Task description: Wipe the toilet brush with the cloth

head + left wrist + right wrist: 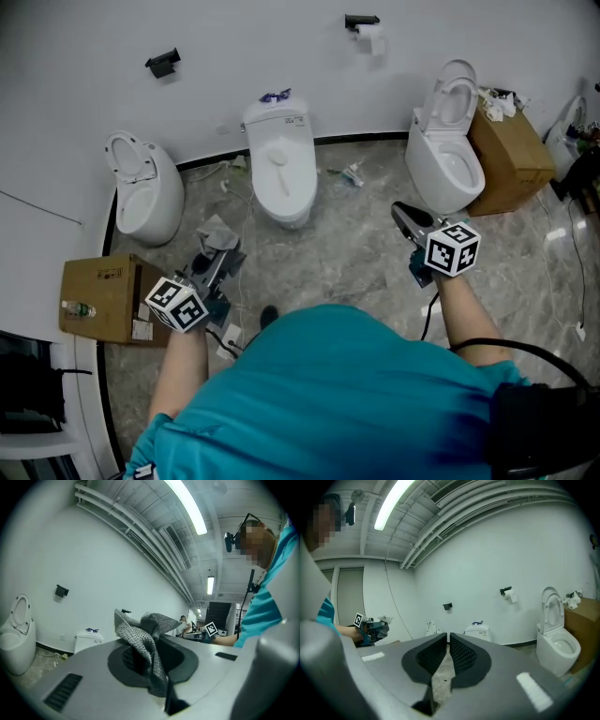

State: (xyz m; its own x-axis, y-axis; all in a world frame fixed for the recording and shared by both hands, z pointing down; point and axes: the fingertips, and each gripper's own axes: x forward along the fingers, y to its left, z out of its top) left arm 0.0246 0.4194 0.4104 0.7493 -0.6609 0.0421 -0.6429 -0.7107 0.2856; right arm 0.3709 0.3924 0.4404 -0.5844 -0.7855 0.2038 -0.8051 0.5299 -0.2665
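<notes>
While I hold both grippers above the floor [347, 262], my left gripper [216, 262] has its jaws pinching the bunched grey cloth [140, 639], 10 o'clock from me. Right gripper [401, 212], 2 o'clock: jaws pressed together, nothing between. What looks like the white toilet brush [278, 161] lies on the closed middle toilet [292, 202], 12 o'clock.

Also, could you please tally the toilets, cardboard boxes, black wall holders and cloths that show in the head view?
Toilets: 3
Cardboard boxes: 2
Black wall holders: 2
Cloth: 1
Total: 8
</notes>
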